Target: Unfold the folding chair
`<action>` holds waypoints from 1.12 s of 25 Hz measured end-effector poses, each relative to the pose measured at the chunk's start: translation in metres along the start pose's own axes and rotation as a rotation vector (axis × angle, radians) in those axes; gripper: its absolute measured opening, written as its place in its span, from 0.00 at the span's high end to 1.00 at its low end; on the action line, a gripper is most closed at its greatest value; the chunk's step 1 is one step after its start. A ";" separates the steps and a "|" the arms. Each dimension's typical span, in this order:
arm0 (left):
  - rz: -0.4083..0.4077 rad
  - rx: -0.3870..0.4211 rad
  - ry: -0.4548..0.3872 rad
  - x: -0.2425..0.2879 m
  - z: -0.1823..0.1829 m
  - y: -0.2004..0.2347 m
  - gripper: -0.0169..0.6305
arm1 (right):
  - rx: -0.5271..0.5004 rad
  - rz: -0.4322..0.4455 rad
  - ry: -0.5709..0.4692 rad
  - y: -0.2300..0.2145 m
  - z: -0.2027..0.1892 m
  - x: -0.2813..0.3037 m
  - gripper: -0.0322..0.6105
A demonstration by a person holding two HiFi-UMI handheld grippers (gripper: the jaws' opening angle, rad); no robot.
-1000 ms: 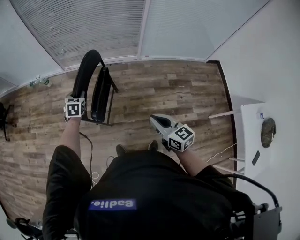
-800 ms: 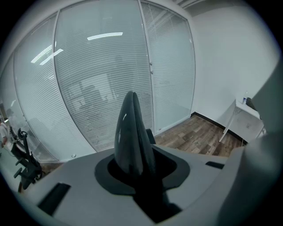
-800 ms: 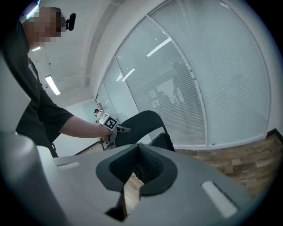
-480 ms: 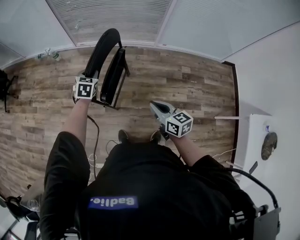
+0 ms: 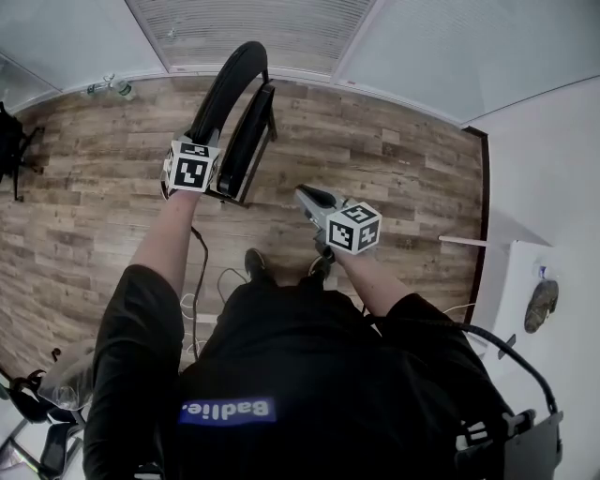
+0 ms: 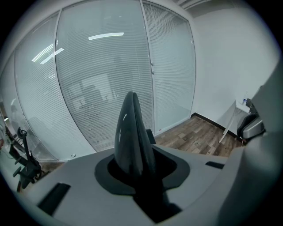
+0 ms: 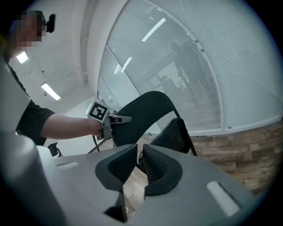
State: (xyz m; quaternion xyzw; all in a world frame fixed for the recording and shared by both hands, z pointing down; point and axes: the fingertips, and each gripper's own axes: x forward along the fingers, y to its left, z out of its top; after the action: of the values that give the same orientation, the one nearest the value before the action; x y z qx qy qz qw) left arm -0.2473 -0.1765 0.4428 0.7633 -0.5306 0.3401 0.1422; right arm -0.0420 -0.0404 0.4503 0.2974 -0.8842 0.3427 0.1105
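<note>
A black folding chair stands folded on the wood floor, its curved backrest (image 5: 230, 89) leaning against the seat (image 5: 253, 141). My left gripper (image 5: 202, 150) is shut on the backrest's side edge; the right gripper view shows the left gripper (image 7: 126, 118) clamped there on the backrest (image 7: 146, 108). In its own view the left gripper (image 6: 131, 101) shows only dark jaws close together. My right gripper (image 5: 302, 193) hangs in the air right of the chair, apart from it. Its jaws (image 7: 139, 152) are opening by a narrow slit with nothing between them, pointing at the seat (image 7: 177, 132).
Glass walls with blinds (image 5: 244, 23) run behind the chair. A bottle (image 5: 120, 86) stands by the wall at left. A white table (image 5: 530, 281) is at the right edge. A cable (image 5: 202, 277) lies by the person's shoes (image 5: 255, 264).
My right gripper has come forward and down toward the chair. The left gripper keeps its hold on the backrest. The head view has tilted, so the chair sits higher in the picture.
</note>
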 end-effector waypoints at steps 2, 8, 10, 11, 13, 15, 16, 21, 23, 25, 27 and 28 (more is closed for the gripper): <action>0.006 0.013 -0.018 0.001 0.002 0.005 0.84 | 0.029 -0.003 0.016 -0.004 -0.005 0.014 0.92; 0.009 -0.001 -0.005 0.002 -0.003 0.009 0.84 | 0.157 -0.011 0.053 -0.020 -0.025 0.057 0.86; 0.012 -0.008 0.000 0.002 -0.006 0.010 0.84 | 0.200 -0.013 0.059 -0.025 -0.030 0.074 0.84; 0.013 -0.009 0.000 0.002 -0.006 0.010 0.84 | 0.220 -0.013 0.061 -0.028 -0.031 0.082 0.83; 0.013 -0.009 0.001 0.002 -0.006 0.010 0.84 | 0.251 -0.013 0.064 -0.034 -0.034 0.097 0.82; 0.011 -0.008 0.002 0.003 -0.006 0.008 0.84 | 0.266 -0.011 0.072 -0.040 -0.037 0.111 0.80; 0.010 -0.008 0.002 0.003 -0.006 0.008 0.84 | 0.270 -0.010 0.079 -0.043 -0.038 0.119 0.79; 0.010 -0.011 0.000 0.005 -0.008 0.013 0.84 | 0.310 -0.016 0.096 -0.059 -0.040 0.158 0.74; 0.010 -0.013 0.001 0.006 -0.008 0.014 0.84 | 0.332 -0.019 0.095 -0.065 -0.038 0.174 0.70; 0.012 -0.014 0.002 0.005 -0.010 0.012 0.84 | 0.364 -0.020 0.094 -0.071 -0.040 0.188 0.68; 0.016 -0.011 0.003 0.006 -0.010 0.009 0.84 | 0.399 -0.020 0.091 -0.079 -0.040 0.202 0.65; 0.017 -0.008 0.001 0.006 -0.009 0.008 0.84 | 0.415 -0.020 0.087 -0.083 -0.039 0.209 0.64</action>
State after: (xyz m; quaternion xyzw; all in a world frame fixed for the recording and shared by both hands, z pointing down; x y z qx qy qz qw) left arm -0.2560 -0.1789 0.4523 0.7580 -0.5383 0.3395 0.1428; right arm -0.1589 -0.1570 0.6080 0.3075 -0.7860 0.5290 0.0882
